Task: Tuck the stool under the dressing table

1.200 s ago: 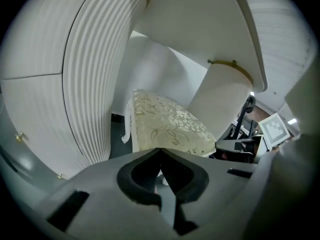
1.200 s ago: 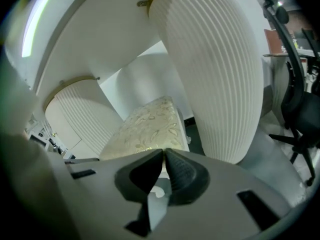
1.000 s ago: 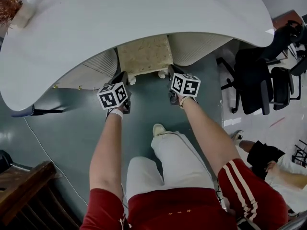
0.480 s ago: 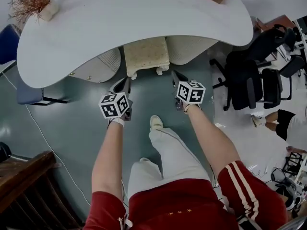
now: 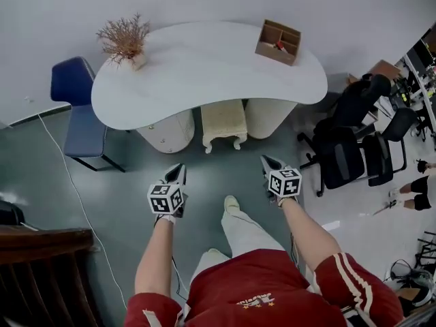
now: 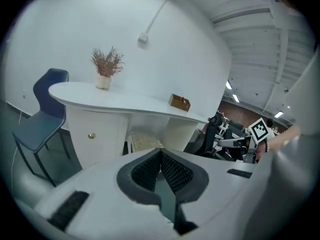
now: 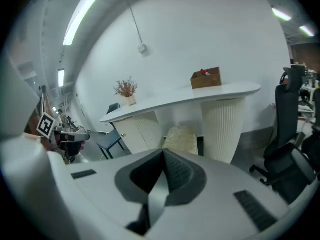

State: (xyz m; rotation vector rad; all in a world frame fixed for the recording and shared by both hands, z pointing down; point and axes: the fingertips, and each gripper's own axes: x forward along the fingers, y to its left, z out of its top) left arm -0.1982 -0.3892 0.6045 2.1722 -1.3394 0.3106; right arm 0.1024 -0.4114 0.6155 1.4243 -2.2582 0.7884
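I had left gripper (image 5: pixel 180 169) and right gripper (image 5: pixel 267 161) at front corners of stool (image 5: pixel 223 121) a second ago. Both now pulled back, well apart from it, floor strip between. My head view lifted and backed off. Whole dressing table (image 5: pixel 204 73) now in frame, with blue chair (image 5: pixel 76 107) off left end, plant (image 5: pixel 125 39) at left end, wooden box (image 5: pixel 278 41) near far right edge.

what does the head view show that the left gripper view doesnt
Only the head view: the person's legs and the dark wooden furniture at lower left. Only the left gripper view: the ceiling beams and the left gripper with jaws shut, up close. Both: the dressing table, the stool under it, the dried plant, the wooden box, the blue chair.
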